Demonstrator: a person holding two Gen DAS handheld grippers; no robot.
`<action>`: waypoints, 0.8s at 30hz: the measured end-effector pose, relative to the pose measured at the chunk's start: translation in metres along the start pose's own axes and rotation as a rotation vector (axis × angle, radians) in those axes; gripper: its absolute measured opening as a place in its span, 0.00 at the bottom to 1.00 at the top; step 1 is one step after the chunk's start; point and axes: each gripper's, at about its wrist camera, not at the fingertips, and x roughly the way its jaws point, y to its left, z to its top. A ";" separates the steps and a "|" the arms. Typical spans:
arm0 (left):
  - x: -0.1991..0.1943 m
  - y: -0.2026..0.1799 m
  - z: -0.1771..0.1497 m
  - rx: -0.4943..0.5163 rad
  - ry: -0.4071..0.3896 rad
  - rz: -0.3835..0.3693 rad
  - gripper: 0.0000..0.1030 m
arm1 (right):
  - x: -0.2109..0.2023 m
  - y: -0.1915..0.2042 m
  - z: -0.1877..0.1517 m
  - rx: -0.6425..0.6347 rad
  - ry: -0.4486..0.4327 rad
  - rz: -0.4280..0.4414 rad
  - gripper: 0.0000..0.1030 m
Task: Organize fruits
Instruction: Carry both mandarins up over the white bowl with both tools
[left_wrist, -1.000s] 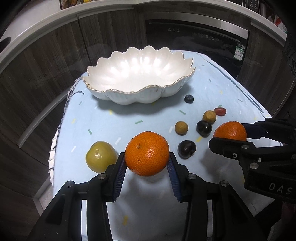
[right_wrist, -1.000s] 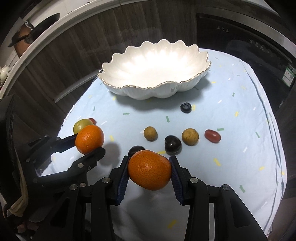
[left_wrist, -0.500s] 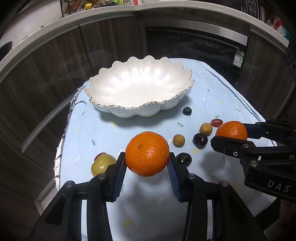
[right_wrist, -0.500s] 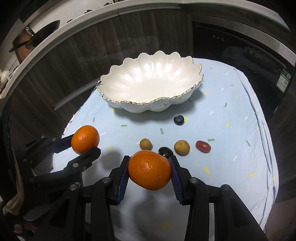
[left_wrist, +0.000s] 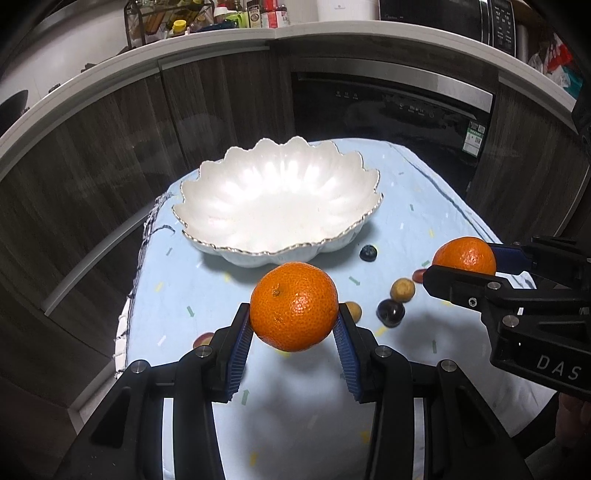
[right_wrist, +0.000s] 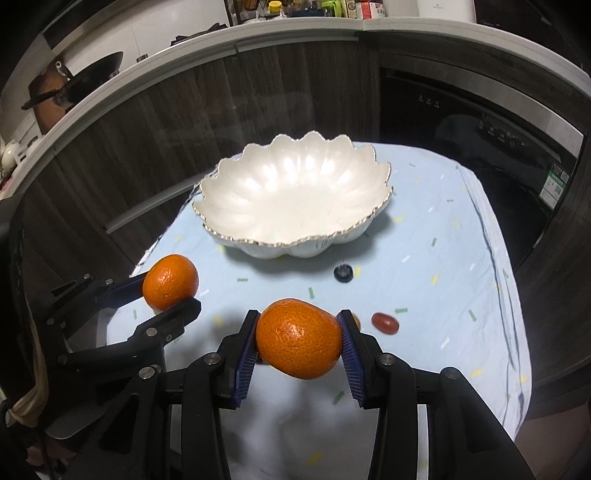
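My left gripper (left_wrist: 293, 325) is shut on an orange (left_wrist: 294, 305) and holds it in the air over the table. My right gripper (right_wrist: 298, 341) is shut on a second orange (right_wrist: 298, 338), also lifted. Each shows in the other's view: the right orange (left_wrist: 464, 255) and the left orange (right_wrist: 170, 282). A white scalloped bowl (left_wrist: 207, 206) with a gold rim stands empty at the far middle of the table, also in the right wrist view (right_wrist: 376, 173). Small fruits lie on the cloth: a blueberry (left_wrist: 368, 253), a dark plum (left_wrist: 390, 312), a tan fruit (left_wrist: 402, 289) and a red one (right_wrist: 385, 322).
The table wears a light blue cloth (left_wrist: 417, 206) with small confetti marks. Dark wood cabinets and a black dishwasher (left_wrist: 391, 107) stand behind it, under a white countertop. The table edges drop off at the left and right.
Both grippers have risen and pulled back with their oranges, so the table and bowl look lower and farther. The yellow-green fruit at the left has dropped out of sight.
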 end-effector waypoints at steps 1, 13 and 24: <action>-0.001 0.001 0.002 -0.001 -0.003 -0.001 0.42 | -0.001 0.000 0.002 -0.001 -0.004 -0.001 0.42; 0.002 0.009 0.018 -0.030 -0.014 -0.004 0.42 | -0.001 -0.001 0.022 -0.008 -0.028 -0.010 0.42; 0.013 0.025 0.041 -0.072 -0.029 0.002 0.42 | 0.008 -0.006 0.048 -0.008 -0.058 -0.007 0.42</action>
